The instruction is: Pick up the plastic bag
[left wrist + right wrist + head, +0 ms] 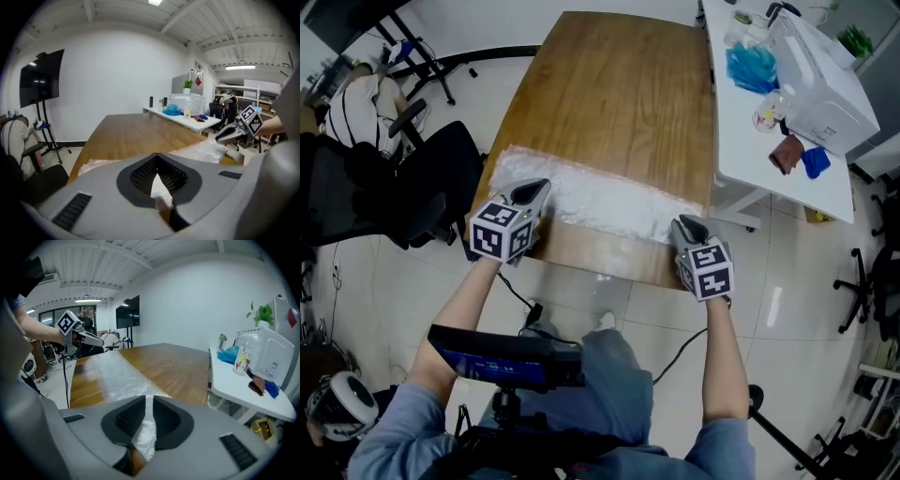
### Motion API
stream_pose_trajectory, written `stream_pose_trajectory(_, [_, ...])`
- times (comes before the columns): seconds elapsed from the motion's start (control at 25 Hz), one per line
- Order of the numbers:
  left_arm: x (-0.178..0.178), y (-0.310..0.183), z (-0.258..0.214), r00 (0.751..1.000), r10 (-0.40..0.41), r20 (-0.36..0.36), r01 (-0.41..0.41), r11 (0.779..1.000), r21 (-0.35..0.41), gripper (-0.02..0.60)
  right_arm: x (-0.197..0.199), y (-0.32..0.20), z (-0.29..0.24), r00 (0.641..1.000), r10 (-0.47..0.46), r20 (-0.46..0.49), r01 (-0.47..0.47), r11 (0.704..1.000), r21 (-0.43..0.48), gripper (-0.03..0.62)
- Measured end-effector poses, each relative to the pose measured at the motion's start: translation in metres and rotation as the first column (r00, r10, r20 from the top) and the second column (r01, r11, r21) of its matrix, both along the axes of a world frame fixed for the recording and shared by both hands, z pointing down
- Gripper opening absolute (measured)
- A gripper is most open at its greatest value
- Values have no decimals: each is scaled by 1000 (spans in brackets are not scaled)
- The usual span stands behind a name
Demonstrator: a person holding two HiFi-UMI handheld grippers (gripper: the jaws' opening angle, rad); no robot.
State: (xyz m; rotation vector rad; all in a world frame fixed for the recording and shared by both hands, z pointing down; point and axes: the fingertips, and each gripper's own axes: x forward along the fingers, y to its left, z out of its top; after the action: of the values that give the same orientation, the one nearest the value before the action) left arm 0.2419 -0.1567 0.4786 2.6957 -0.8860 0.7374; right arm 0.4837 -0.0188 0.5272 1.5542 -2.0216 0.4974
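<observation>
1. Nearest the head camera, a dark screen device [502, 361] is seen at the person's lap. Both forearms are stretched past it toward the near edge of the wooden table [619, 94].
2. A clear plastic bag [600, 202] is laid flat on the table, just inside the near edge. Its long axis runs parallel to that edge, from the near-left corner almost to the near-right corner.
3. The right gripper [687, 228] is set on the bag's right end, at the near-right corner. Its pads [165, 420] are drawn in to a narrow slit with film caught between them, so it is read as clamped on the bag.
4. The left gripper [532, 191] is placed over the bag's left end, by the left edge. Its pads [140, 176] are brought together at the tips, and white film shows in the gap behind them. Whether any film is actually pinched cannot be settled.
5. The bag stretches sideways between the two grippers, one at each end, so neither hand is favoured. The lift is judged to call for both ends being raised together and level, once the left hold is made sure. With only one end held, the limp film would be expected to sag and drag across the table.
</observation>
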Motion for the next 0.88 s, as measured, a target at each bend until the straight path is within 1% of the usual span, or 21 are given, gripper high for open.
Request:
stream_pose_trajectory(0.04, [-8,-7,8,999,-5,37,5,1000,-11,8,1,-1,3,1000,14,-7,-14,1000,-12,37])
stream_pose_trajectory(0.12, [-21,-19,22,995,-10,100,13,999,-38,8,1,-3,9,999,34,-9,-35,999,-42,0])
stream_pose_trajectory(0.28, [-39,-31,52,981,8,194,19,990,-136,8,-6,-5,21,999,48,-5,-48,994,-97,0])
stream_pose_trajectory(0.36, [-46,-31,63,973,8,231,32,985,-170,8,-8,-5,27,999,47,-15,-49,992,-117,0])
stream_pose_trajectory(0.44, [-54,-30,72,959,3,285,55,979,-195,8,-9,-4,32,999,46,-24,-49,988,-144,1])
stream_pose_trajectory(0.56, [-65,-29,86,929,7,371,79,973,-218,8,-11,-4,41,998,47,-28,-52,981,-186,1])
stream_pose_trajectory(0.68, [-70,-24,97,913,15,408,96,963,-250,8,-11,-3,44,998,36,-51,-46,977,-206,1])
stream_pose_trajectory(0.76, [-72,-24,100,907,13,421,102,963,-250,9,-12,-4,44,998,33,-50,-43,977,-210,1])
stream_pose_trajectory(0.88, [-73,-25,100,904,-1,427,116,962,-245,9,-12,-5,43,999,39,-33,-45,978,-204,1])
